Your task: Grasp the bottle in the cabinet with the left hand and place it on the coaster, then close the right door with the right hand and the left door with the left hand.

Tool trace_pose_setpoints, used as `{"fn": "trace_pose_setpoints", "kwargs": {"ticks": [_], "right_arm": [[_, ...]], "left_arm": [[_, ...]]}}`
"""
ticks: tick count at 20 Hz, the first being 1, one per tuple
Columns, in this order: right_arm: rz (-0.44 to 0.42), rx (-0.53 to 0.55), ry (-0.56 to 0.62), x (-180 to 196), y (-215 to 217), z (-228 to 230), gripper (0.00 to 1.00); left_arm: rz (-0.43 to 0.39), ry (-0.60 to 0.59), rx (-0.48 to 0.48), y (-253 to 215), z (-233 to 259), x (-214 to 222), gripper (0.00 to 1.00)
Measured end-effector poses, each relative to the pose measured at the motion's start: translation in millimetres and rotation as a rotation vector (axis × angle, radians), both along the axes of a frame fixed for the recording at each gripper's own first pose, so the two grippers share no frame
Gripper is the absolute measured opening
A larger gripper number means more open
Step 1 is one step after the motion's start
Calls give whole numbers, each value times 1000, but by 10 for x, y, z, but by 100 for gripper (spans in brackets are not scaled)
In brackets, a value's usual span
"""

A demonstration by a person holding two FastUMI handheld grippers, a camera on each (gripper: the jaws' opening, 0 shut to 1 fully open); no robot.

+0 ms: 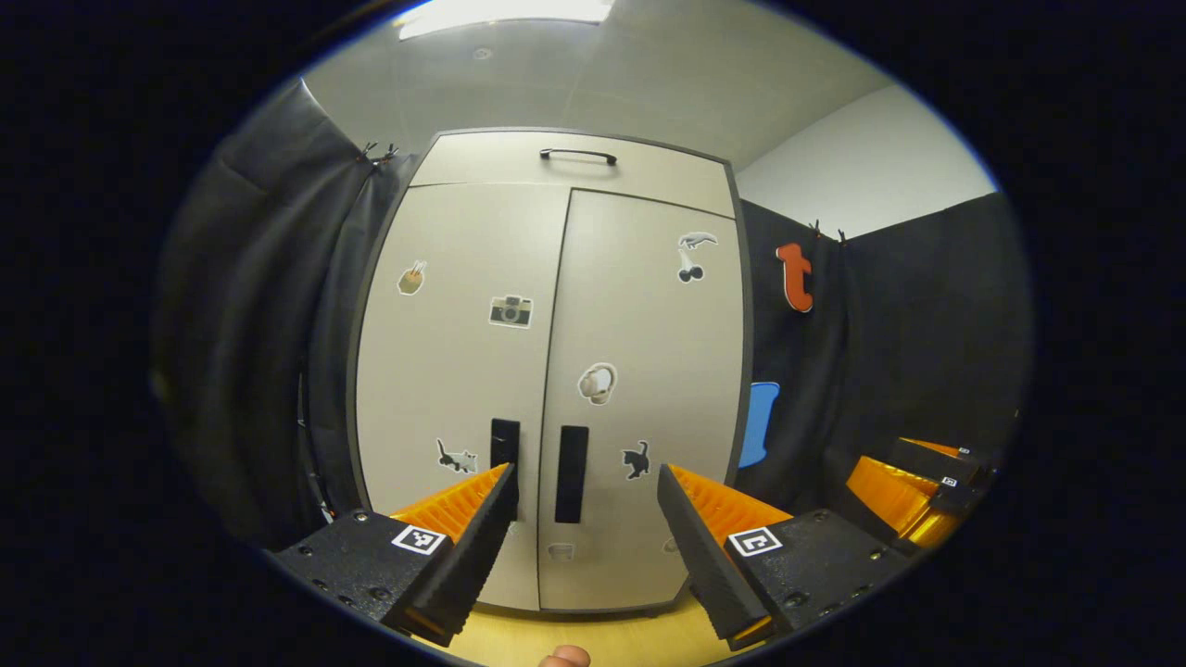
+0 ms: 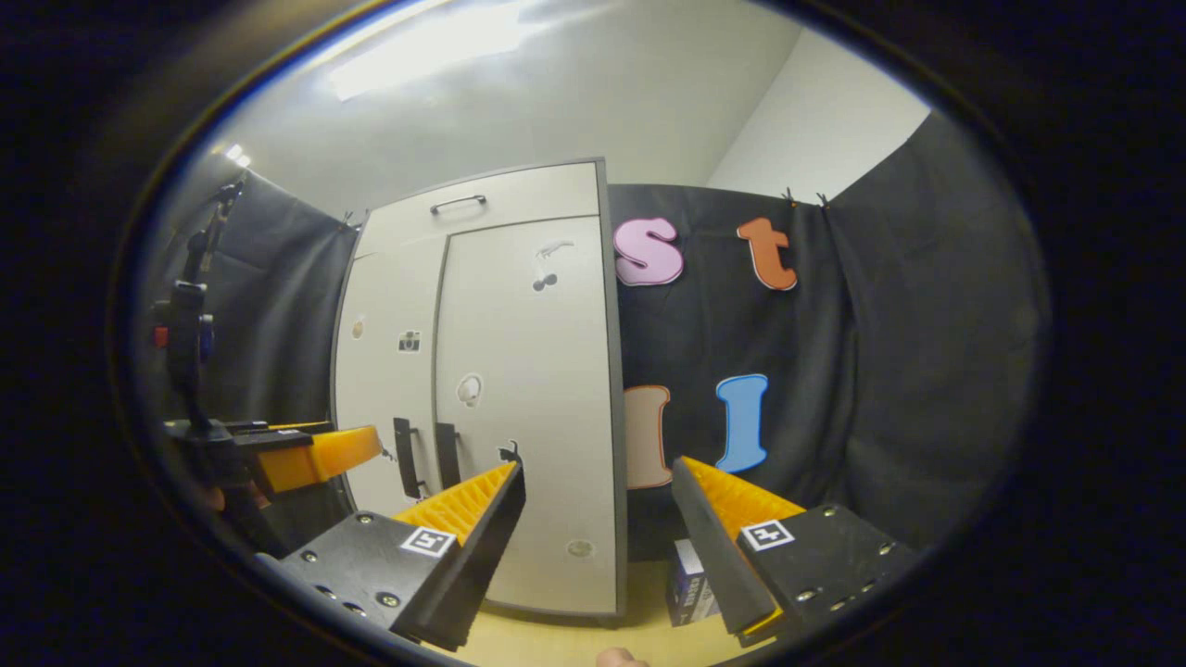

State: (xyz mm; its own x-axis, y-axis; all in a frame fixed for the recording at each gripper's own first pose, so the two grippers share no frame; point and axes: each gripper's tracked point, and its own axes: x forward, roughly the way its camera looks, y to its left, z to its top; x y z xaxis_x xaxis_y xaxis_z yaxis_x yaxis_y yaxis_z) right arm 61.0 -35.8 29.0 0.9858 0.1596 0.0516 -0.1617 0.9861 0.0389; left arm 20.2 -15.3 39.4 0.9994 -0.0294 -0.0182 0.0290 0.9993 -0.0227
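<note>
Your cabinet (image 1: 556, 371) stands on the wooden surface (image 1: 602, 639) with its left door (image 1: 454, 389) and right door (image 1: 649, 371) both closed, stickers scattered across them. The bottle and coaster can't be made out. Your left claw (image 1: 584, 537) hangs wide apart, empty, facing the dark door handles (image 1: 572, 472). Your right claw (image 2: 598, 537) is equally wide and empty, near a small box (image 2: 690, 584).

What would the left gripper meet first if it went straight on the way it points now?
Most likely the cabinet front: the open left gripper faces its two shut doors, lined up about on the right door handle beside the centre seam. Nothing shows between the fingers and the doors, though depth is hard to judge.
</note>
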Motion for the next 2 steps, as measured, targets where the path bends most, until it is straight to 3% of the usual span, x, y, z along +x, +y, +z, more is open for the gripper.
{"fn": "trace_pose_setpoints", "kwargs": {"ticks": [2], "right_arm": [[10, -1, 4, 26, -147, -14, 96]], "left_arm": [[4, 6, 7, -178, -21, -6, 95]]}}
